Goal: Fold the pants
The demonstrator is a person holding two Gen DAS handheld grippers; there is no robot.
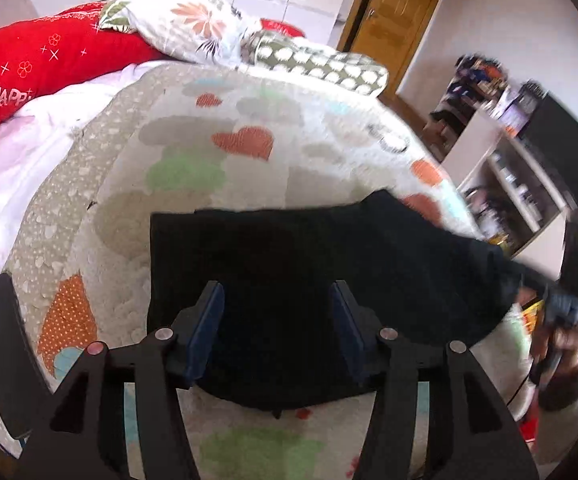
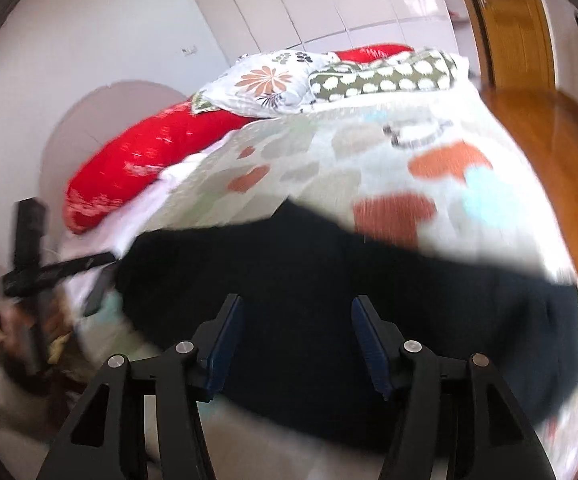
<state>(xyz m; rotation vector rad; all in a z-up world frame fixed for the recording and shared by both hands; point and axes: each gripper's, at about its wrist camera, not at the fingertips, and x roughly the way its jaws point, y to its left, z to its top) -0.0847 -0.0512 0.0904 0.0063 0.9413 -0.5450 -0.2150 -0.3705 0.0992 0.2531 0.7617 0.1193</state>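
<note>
Black fabric pants [image 1: 309, 276] lie flat on the heart-patterned bedspread [image 1: 217, 152]. My left gripper [image 1: 279, 328] and right gripper [image 2: 297, 344] hover released. I should pinch matching edges, folding evenly.

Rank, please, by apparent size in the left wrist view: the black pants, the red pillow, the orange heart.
1. Black pants, though nearness to the camera inflates them.
2. Red pillow, partly cut off.
3. Orange heart, clearly smallest.

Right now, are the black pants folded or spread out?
Folded: the black pants lie as a compact block with straight edges on the bedspread; no separate legs show.
</note>
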